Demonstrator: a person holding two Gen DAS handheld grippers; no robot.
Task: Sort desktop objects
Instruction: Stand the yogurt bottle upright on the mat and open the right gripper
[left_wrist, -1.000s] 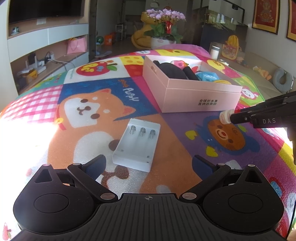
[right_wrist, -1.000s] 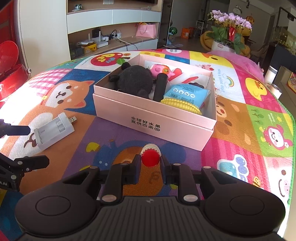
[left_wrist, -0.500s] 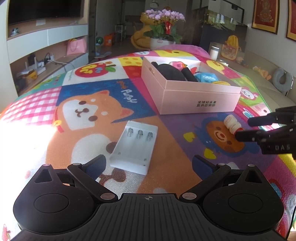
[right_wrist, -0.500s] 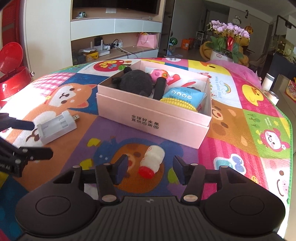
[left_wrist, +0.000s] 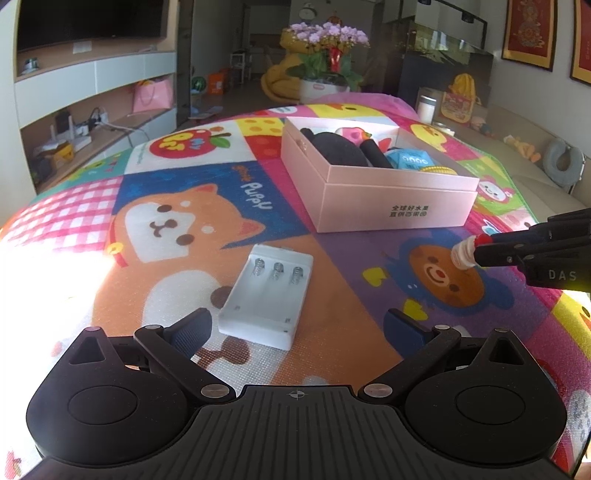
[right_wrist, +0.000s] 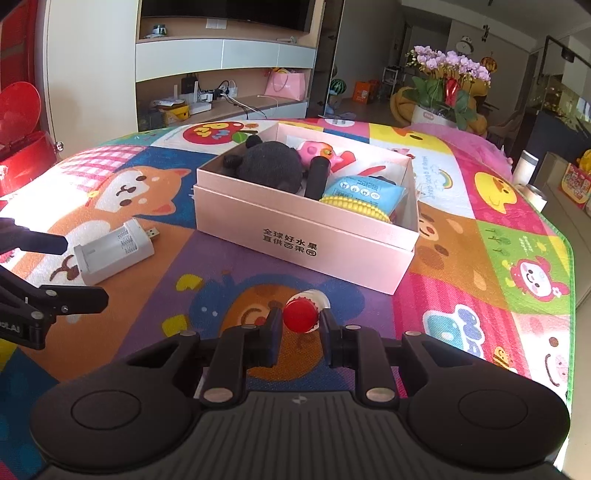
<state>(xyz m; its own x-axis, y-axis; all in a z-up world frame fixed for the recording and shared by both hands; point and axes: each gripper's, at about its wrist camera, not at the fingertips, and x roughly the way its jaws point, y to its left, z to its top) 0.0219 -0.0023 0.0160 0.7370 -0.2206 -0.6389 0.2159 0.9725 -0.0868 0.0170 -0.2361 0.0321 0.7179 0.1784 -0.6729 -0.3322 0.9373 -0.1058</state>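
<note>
The right tongs (right_wrist: 300, 326) have just clenched onto the small red-capped bottle (right_wrist: 303, 314), while the left tongs (left_wrist: 297, 328) gape wide before the white battery charger (left_wrist: 267, 295)

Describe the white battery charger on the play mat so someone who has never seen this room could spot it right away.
Start at the open pink cardboard box on the colourful cartoon play mat. Left of the box, on the orange patch beside the printed puppy, lies a flat white plastic battery charger. Its empty slots with metal springs and its USB plug set it apart from the small red-capped white bottle nearby.
</note>
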